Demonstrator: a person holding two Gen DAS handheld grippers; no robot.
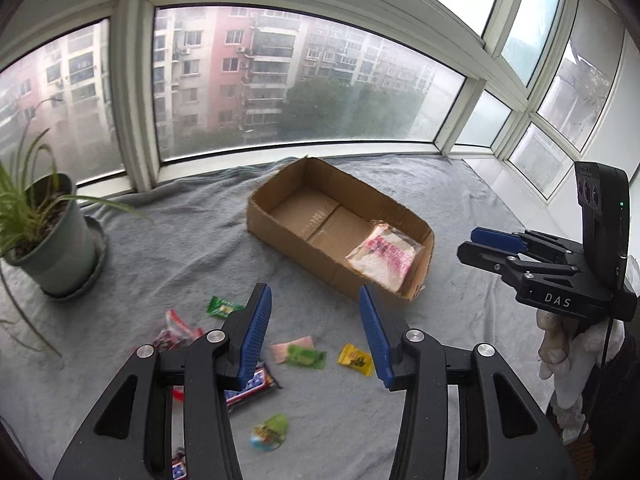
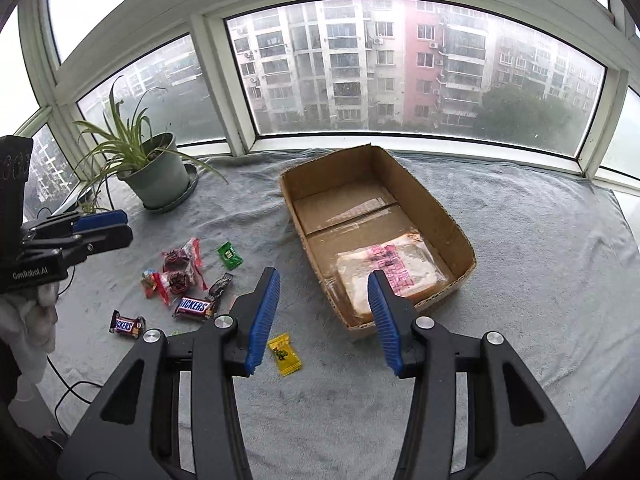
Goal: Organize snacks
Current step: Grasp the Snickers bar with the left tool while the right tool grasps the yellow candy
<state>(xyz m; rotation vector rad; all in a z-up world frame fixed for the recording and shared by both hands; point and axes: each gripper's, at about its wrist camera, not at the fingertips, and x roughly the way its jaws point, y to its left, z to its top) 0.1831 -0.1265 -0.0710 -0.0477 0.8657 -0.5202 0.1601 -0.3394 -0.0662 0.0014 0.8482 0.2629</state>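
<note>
Both claws, left gripper (image 1: 315,332) and right gripper (image 2: 323,318), hang parted and empty; loose snacks (image 2: 182,270) lie below-left, awaiting the cardboard box (image 2: 460,232) ahead, which holds one packet (image 2: 400,268).

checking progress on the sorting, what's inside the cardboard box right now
One clear-wrapped bread packet with pink print lies in the near end of the cardboard box. The rest of the floor is bare cardboard. Whatever lies beneath the packet is covered.
</note>
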